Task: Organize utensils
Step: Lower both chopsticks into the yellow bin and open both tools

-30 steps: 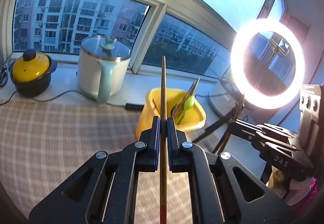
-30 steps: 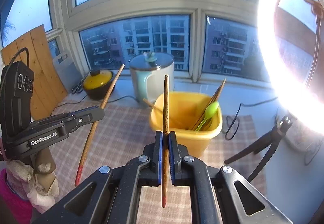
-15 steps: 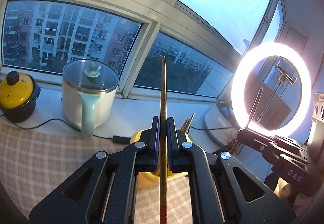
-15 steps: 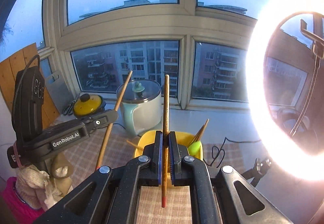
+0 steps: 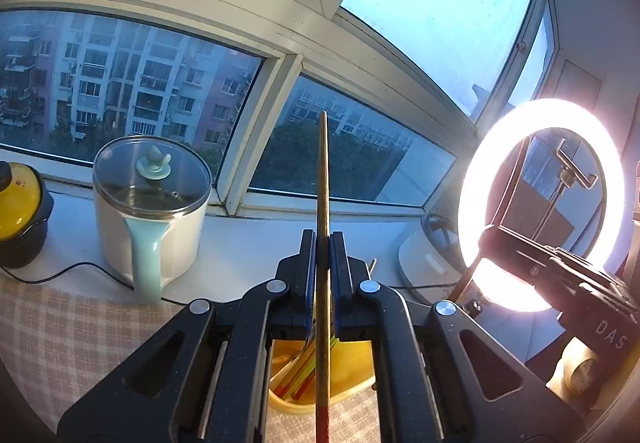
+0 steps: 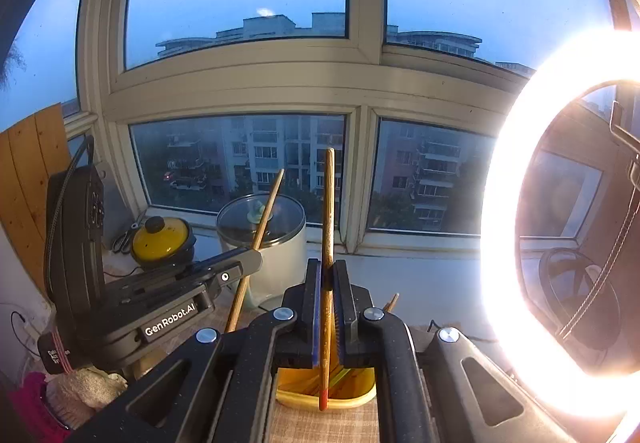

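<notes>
In the left wrist view my left gripper is shut on a long wooden chopstick that stands upright, red end down. Under its fingers sits the yellow bin with several utensils in it, mostly hidden. In the right wrist view my right gripper is shut on a second chopstick, whose red tip hangs over the bin. The left gripper shows at the left with its chopstick tilted. The right gripper shows at the right in the left wrist view.
On the windowsill stand a white pot with a glass lid and a yellow-lidded casserole. A lit ring light stands at the right beside a white appliance. A checked cloth covers the table. A wooden board leans at the left.
Both grippers have risen and come in over the yellow bin, each still holding its chopstick. The bin has slid down in both views and is now mostly behind the fingers.
</notes>
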{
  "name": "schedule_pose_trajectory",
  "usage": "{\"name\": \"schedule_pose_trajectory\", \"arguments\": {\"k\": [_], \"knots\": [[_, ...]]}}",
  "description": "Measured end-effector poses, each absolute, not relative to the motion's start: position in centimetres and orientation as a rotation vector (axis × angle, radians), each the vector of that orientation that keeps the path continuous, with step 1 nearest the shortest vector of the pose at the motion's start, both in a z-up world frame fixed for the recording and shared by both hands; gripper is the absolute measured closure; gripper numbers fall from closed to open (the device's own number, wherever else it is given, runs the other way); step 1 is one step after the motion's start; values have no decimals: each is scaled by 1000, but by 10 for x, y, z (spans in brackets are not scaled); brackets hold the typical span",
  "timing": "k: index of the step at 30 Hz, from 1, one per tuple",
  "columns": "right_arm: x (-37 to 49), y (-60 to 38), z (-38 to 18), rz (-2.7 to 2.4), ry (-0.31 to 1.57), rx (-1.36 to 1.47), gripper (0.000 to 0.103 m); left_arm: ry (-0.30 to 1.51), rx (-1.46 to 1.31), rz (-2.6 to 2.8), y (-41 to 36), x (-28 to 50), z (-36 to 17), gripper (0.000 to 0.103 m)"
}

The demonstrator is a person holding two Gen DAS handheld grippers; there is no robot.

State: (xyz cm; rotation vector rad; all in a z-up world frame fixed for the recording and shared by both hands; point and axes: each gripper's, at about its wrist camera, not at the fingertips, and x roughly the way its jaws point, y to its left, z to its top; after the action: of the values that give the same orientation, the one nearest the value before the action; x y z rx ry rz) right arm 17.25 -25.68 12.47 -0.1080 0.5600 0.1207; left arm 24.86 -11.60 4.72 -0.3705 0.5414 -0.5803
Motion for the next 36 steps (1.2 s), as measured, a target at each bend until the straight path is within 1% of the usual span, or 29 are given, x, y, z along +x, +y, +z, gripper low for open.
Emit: {"name": "schedule_pose_trajectory", "arguments": {"k": [6, 15, 22, 34, 36], "knots": [[186, -261, 121, 103, 554, -110, 100, 505, -378, -574, -123, 260, 45, 99], [206, -264, 101, 89, 588, -119, 100, 490, -360, -553, -138, 269, 31, 99], [220, -269, 82, 86, 630, -104, 100, 500, -343, -561, -141, 272, 23, 99], [223, -274, 67, 103, 689, -96, 100, 532, -310, -569, -135, 268, 16, 99], [223, -273, 66, 110, 696, -99, 100, 538, -311, -572, -133, 267, 15, 93]]}}
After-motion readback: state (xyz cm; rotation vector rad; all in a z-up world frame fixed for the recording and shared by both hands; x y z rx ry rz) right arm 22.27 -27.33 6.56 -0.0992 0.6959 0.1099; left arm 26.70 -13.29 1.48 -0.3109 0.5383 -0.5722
